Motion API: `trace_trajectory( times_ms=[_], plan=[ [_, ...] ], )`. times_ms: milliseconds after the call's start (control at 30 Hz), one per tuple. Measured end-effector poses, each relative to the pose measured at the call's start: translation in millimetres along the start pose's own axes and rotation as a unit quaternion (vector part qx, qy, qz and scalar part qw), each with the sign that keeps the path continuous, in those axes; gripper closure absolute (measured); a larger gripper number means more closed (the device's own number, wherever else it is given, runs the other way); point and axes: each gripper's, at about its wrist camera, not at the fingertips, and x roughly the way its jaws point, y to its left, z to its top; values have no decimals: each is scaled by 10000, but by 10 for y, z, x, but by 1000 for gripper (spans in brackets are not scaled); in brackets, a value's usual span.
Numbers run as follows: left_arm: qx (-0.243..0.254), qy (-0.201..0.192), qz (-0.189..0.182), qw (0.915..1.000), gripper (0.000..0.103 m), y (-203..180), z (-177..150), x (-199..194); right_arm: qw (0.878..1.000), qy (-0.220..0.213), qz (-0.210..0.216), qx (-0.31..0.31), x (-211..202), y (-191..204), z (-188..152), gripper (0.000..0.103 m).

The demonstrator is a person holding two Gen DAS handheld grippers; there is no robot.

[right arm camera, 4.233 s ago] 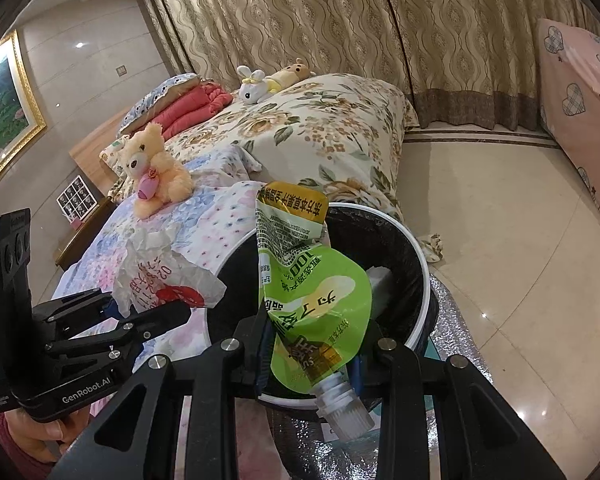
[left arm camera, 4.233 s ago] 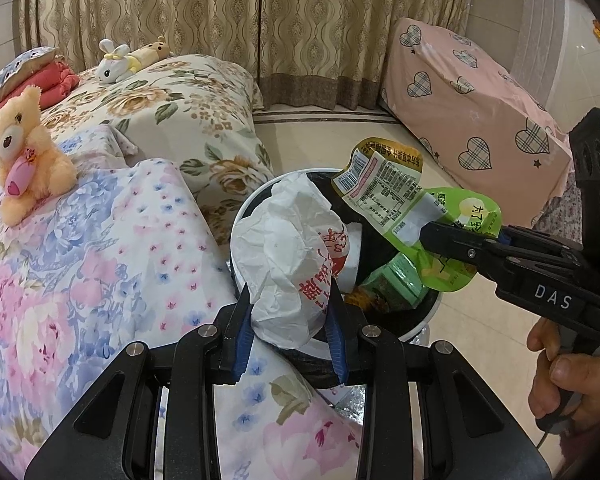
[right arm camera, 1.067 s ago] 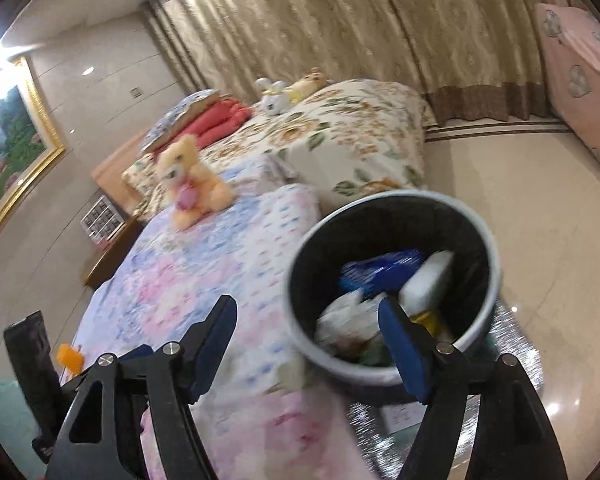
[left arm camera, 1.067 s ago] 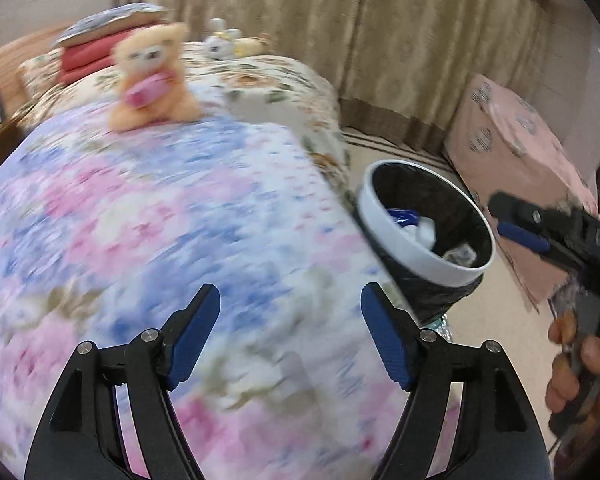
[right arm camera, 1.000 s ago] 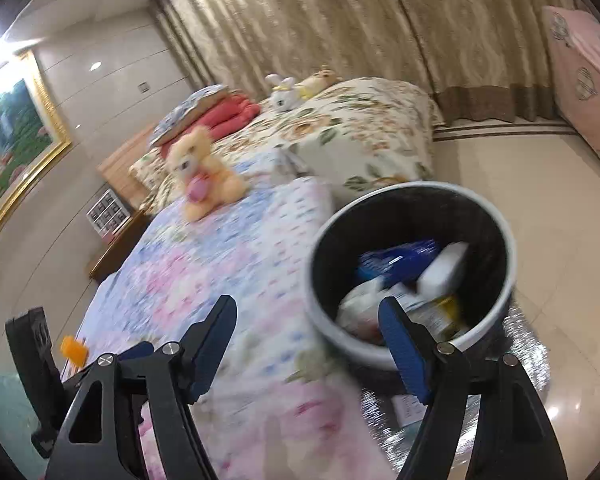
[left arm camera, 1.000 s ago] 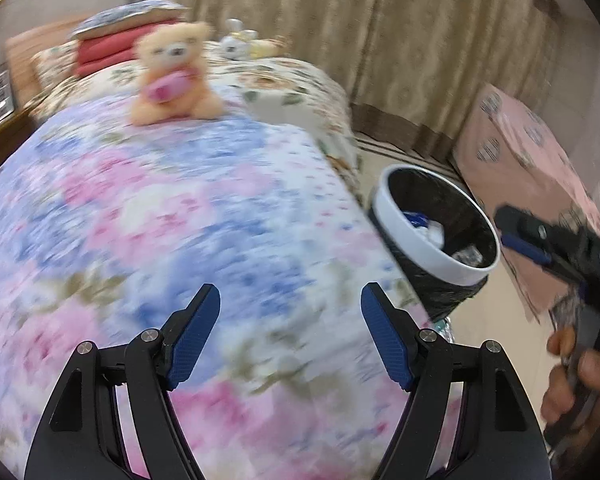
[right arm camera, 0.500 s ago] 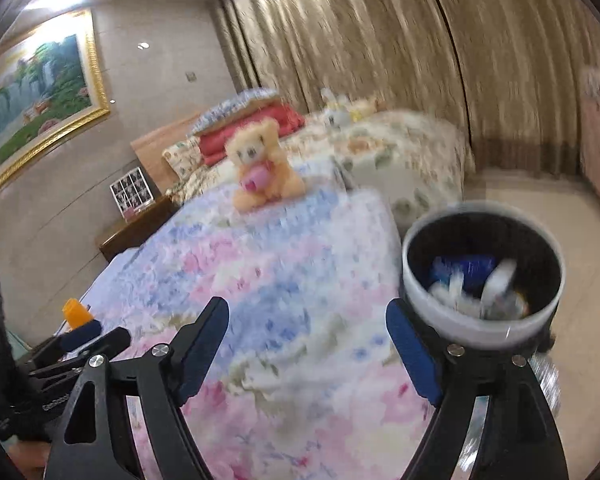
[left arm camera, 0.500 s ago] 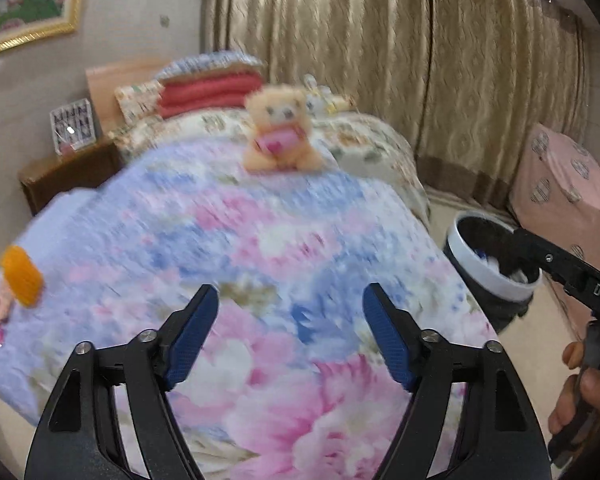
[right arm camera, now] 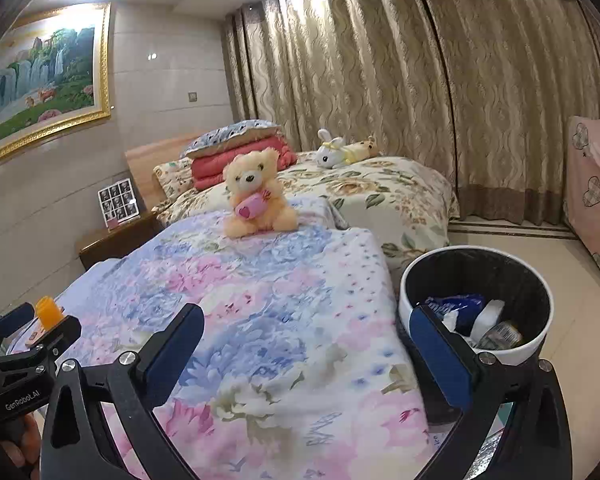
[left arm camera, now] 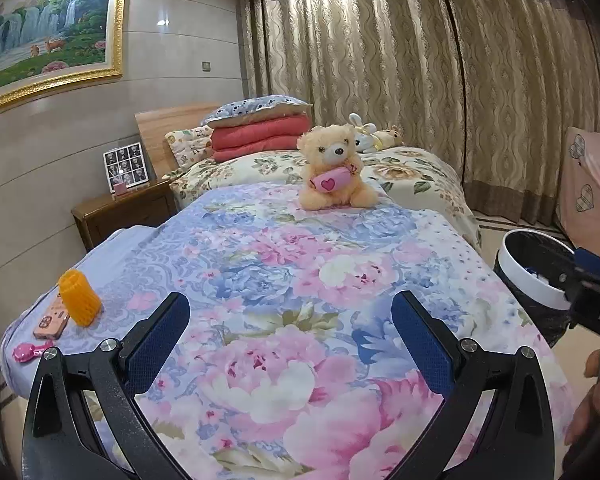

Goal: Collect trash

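Your left hand-held gripper (left arm camera: 290, 332) and right hand-held gripper (right arm camera: 306, 346) both tilt slightly down over the bed (left arm camera: 300, 264), jaws opening wide, nothing between them.

"GenRobot.AI" on left gripper (right arm camera: 28, 326), "DAS" on right gripper (left arm camera: 592, 276)

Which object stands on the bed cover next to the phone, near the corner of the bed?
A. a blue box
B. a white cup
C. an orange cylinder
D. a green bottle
C. In the left wrist view, an orange cylinder with a ribbed surface stands upright on the floral bed cover, right beside the phone that lies flat near the corner.
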Motion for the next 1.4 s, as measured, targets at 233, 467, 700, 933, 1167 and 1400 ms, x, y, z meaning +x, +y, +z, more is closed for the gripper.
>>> trace_trajectory(
  times_ms=[233,467,700,933,1167,1400],
  plan=[
    [-51,74,47,9999,0,18,-14,12,9999,98,93,-26,28,29,-19,0],
    [-129,19,37,9999,0,46,-22,6,9998,106,153,-41,31,39,-45,0],
    [-191,4,-28,9998,0,77,-23,9,9997,84,207,-93,54,68,-66,0],
    [-194,44,-61,9998,0,87,-31,41,9997,87,212,-85,72,66,-71,0],
    [-143,10,-58,9999,0,66,-29,38,9997,95,209,-89,75,59,-72,0],
    [-129,22,-80,9999,0,59,-21,49,9997,110,216,-85,81,62,-73,0]
  ],
)
